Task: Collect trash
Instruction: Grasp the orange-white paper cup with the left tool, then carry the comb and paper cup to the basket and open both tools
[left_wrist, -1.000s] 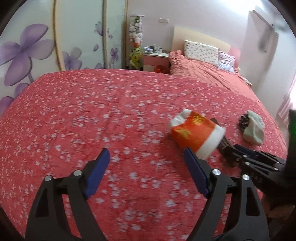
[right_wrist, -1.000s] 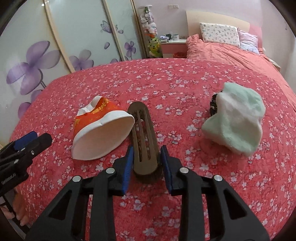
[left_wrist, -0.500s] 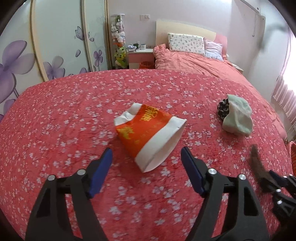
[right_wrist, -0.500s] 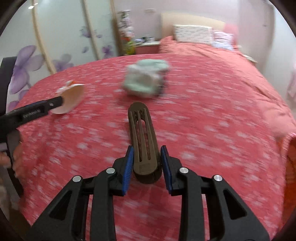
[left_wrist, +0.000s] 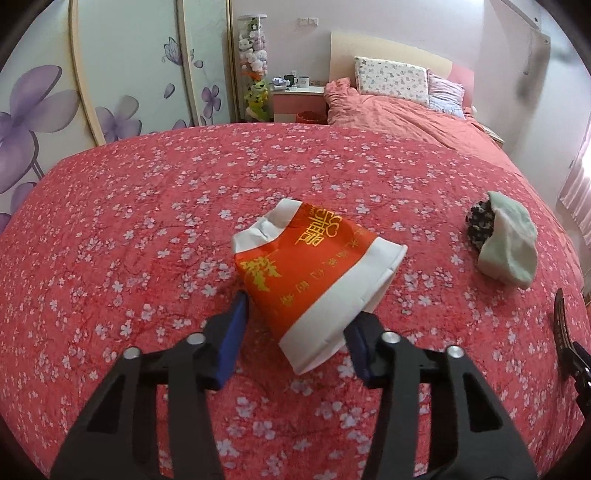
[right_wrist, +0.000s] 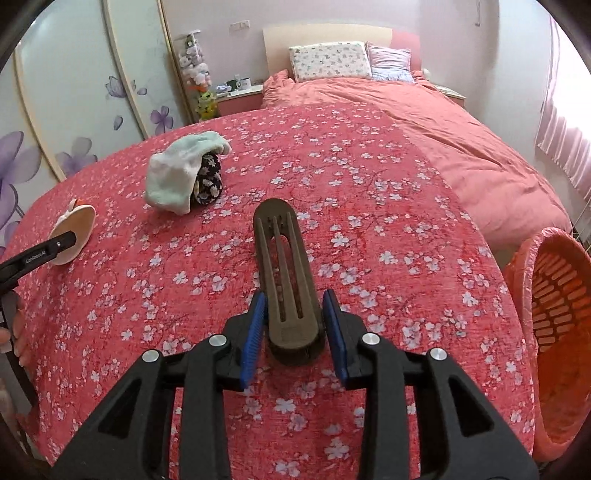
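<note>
- The crushed orange-and-white paper cup (left_wrist: 317, 273) looks like thin, creased paper with a slight sheen and gold print.
- The red quilted cloth bedspread with white blossoms (left_wrist: 147, 206) is matt and finely wrinkled.
- The dark brown slotted plastic comb-like piece (right_wrist: 286, 280) is matt and hard, with a dusty look.
- The pale green fleecy cloth (right_wrist: 177, 173) looks soft and fuzzy; the black flowered fabric bundle (right_wrist: 208, 181) under it is smoother.
- The orange slotted plastic basket (right_wrist: 554, 321) is smooth and slightly glossy.
- Each gripper has matt black plastic arms, ribbed blue pads (right_wrist: 255, 328) and shiny metal screw heads.
</note>
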